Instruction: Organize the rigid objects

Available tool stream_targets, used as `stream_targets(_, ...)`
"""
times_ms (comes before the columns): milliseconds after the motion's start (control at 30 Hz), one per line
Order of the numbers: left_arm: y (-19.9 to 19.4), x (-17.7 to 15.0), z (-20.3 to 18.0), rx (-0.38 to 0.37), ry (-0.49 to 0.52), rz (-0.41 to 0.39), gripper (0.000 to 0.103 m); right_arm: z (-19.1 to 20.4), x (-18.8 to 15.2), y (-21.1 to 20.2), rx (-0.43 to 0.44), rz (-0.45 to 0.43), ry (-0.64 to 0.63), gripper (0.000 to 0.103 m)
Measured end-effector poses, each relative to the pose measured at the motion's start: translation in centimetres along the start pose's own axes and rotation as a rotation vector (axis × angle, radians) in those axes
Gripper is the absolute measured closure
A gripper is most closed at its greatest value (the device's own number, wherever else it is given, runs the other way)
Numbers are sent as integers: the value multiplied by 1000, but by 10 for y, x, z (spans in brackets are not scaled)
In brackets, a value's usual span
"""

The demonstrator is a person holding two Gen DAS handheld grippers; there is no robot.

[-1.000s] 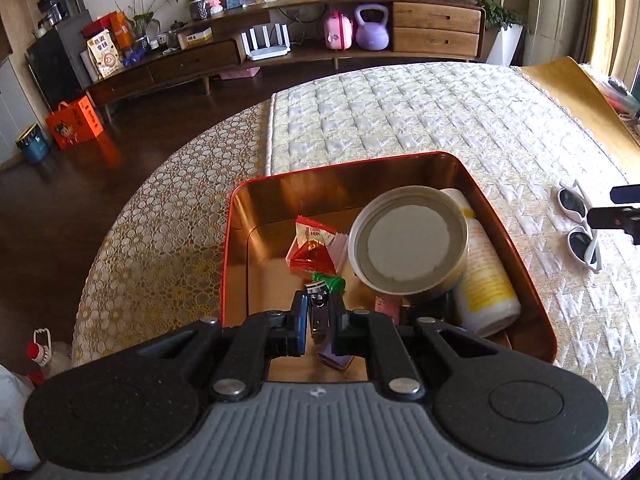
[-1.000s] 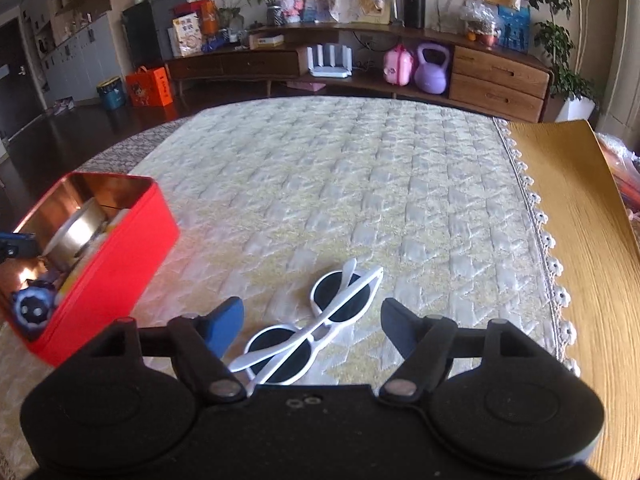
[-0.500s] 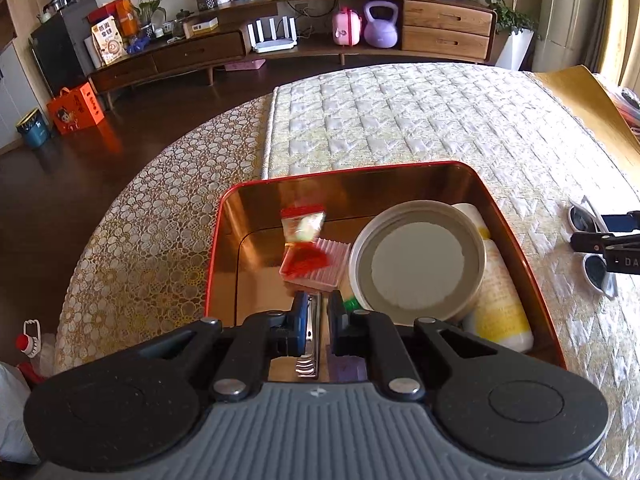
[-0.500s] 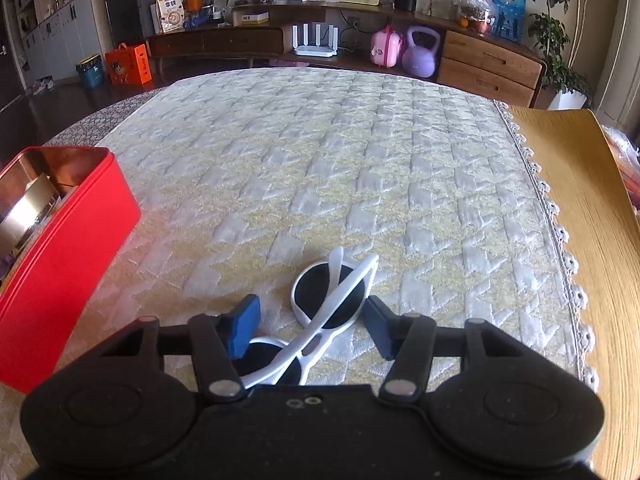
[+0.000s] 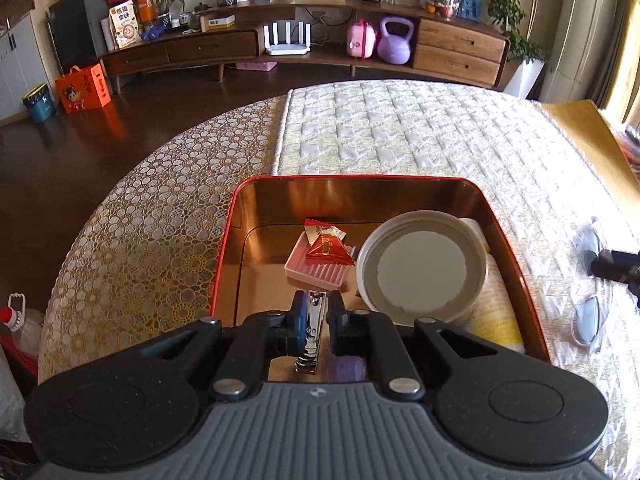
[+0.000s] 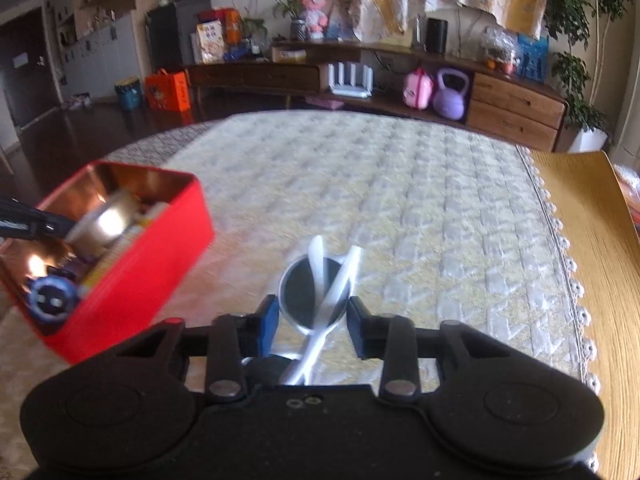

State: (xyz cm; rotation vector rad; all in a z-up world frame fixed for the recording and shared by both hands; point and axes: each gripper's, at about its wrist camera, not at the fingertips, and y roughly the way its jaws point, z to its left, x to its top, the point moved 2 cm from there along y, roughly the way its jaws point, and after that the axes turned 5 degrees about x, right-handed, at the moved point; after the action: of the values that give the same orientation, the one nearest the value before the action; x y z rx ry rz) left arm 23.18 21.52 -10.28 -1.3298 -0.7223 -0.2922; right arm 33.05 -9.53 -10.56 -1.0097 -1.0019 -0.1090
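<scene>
My left gripper (image 5: 316,304) is shut on a metal nail clipper (image 5: 314,328) and hangs over the near end of the open red tin (image 5: 348,178). In the tin lie a round grey-lidded can (image 5: 422,266), a yellow bottle (image 5: 496,312), and a pink tray (image 5: 316,270) with a red candy packet (image 5: 326,244) on it. In the right wrist view, white sunglasses (image 6: 314,288) sit between the fingers of my right gripper (image 6: 312,312). Its jaws are closing, and the pads press on the lens frame. The red tin (image 6: 132,272) lies to its left.
A quilted white cloth (image 6: 380,184) covers the table, with a bare wooden strip (image 6: 592,240) at the right. A blue round object (image 6: 54,298) lies in the tin's near corner. Beyond the table, a low wooden sideboard (image 5: 456,46) stands across dark floor.
The right jaws have closed from wide apart onto the sunglasses, which now stand folded between the pads. The left gripper has kept its hold on the nail clipper and stayed over the tin.
</scene>
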Motion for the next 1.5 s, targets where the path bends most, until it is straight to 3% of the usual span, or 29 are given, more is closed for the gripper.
stream_targets(133,-7,-1,0,-6,-1,-14,93,5,9,-13,2,-60,-36,99)
stream_targets(267,-15,0,0,-19,-4,-29,93,5,11,-13,11,-50,-32,101)
stream_targets(500,-22,-4,-1,-35,-2,-42,92,3,-5,-3,46,65,-64,98)
stream_targets(600,-20,-7,-3,-45,-5,-39,92,2,-14,1,54,110,-47,90)
stream_targets(633,-20,-8,-3,-45,-8,-39,92,1,-15,0,54,110,-47,82)
stream_targets(700,-21,-8,-3,-48,-18,-39,92,-2,-18,-8,56,87,-43,43)
stream_targets(733,-21,-9,-3,-54,-21,-39,92,-3,-20,-12,54,69,-46,12)
stream_targets(800,-21,-9,-4,-60,-20,-43,92,-4,-25,-10,63,94,-51,21)
stream_targets(833,-22,-9,-5,-59,-17,-46,92,-4,-28,-6,62,115,-43,32)
stream_targets(967,-22,-9,-9,-64,-19,-46,91,3,-41,10,43,166,-74,45)
stream_targets(1233,-22,-9,-10,-69,-37,-44,83,9,-47,18,12,148,-105,51)
stream_targets(1333,-23,-10,-7,-59,-53,-50,68,9,-47,15,25,138,-105,63)
stream_targets(1400,-24,-11,-5,-52,-68,-57,41,8,-47,14,24,134,-101,63)
stream_targets(1500,-28,-11,-3,-42,-76,-80,37,11,-48,11,11,117,-107,63)
